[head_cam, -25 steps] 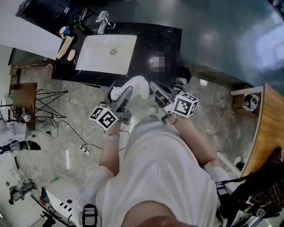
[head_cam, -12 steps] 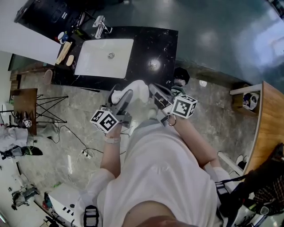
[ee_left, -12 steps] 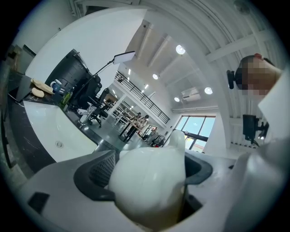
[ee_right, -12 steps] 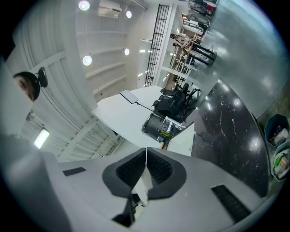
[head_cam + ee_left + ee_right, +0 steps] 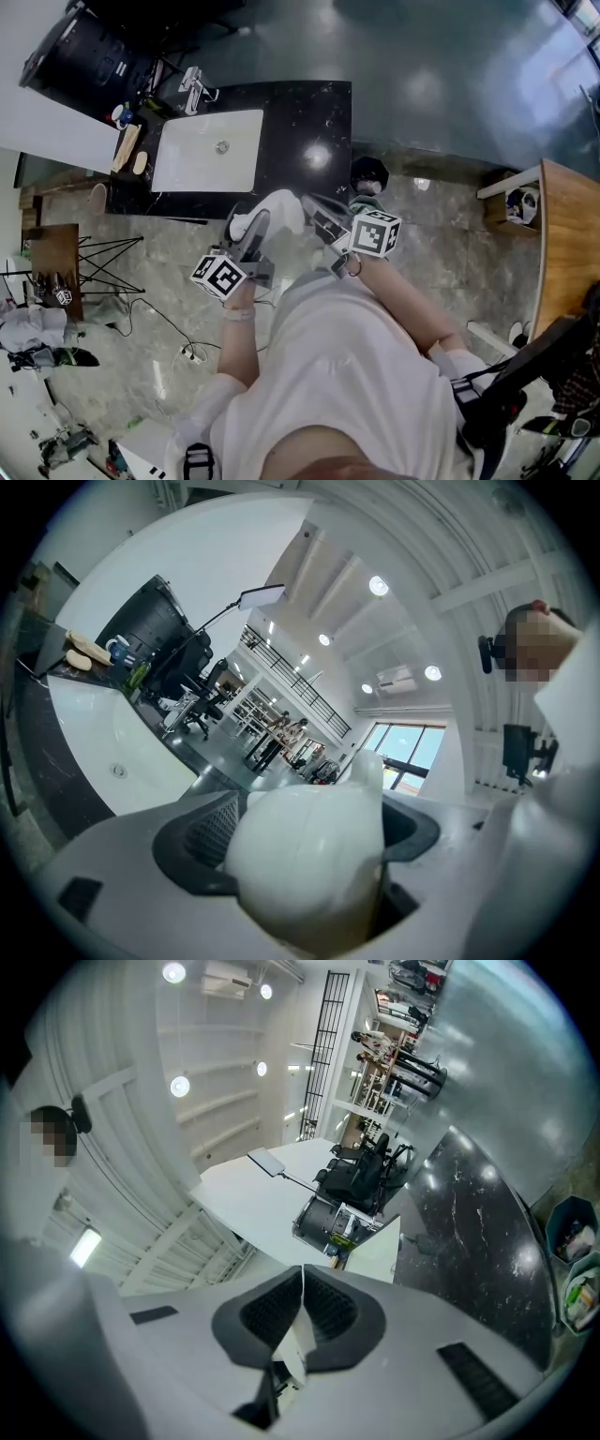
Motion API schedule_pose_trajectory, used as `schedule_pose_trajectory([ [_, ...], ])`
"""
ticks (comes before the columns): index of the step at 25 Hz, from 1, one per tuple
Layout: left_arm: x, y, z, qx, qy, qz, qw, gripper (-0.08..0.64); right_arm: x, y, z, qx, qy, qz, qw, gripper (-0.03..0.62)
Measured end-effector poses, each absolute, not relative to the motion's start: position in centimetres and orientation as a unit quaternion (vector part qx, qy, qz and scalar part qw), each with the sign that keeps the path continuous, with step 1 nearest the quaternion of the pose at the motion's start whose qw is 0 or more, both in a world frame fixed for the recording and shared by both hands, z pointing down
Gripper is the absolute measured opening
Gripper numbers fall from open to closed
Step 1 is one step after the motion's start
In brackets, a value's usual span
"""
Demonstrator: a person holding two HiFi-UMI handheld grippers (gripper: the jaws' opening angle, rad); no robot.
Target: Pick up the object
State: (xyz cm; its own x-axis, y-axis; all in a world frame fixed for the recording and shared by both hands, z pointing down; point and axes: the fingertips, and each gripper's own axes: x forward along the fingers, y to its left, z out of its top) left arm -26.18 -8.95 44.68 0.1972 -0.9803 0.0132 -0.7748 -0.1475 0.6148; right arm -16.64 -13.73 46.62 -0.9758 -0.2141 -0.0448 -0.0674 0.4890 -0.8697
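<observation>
A smooth, rounded white object (image 5: 277,208) is held up in front of the person's chest, over the stone floor and short of the black counter. My left gripper (image 5: 251,225) is shut on its left part. In the left gripper view the object (image 5: 314,855) fills the space between the dark pads, with a small knob on top. My right gripper (image 5: 316,210) is at the object's right end. In the right gripper view its pads (image 5: 330,1309) are pressed together on a thin white edge (image 5: 298,1358). I cannot see the object's underside.
A black counter (image 5: 309,122) with a white sink (image 5: 208,150) and a faucet (image 5: 192,89) stands ahead. A dark bin (image 5: 368,174) sits at its near right corner. A wooden table (image 5: 567,244) is on the right. Cables (image 5: 159,309) lie on the floor at left.
The counter and sink have drifted up and left in the head view and look smaller. Both grippers keep the same hold on the white object and stay close together.
</observation>
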Motion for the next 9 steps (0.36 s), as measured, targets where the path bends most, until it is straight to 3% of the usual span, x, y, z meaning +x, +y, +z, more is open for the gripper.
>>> schedule_pose_trajectory([
  [9, -27.8, -8.1, 44.1, 0.729, -0.597, -0.206, 0.264, 0.426, -18.3, -12.9, 46.0, -0.095, 0.859, -0.498, 0.078, 0.021],
])
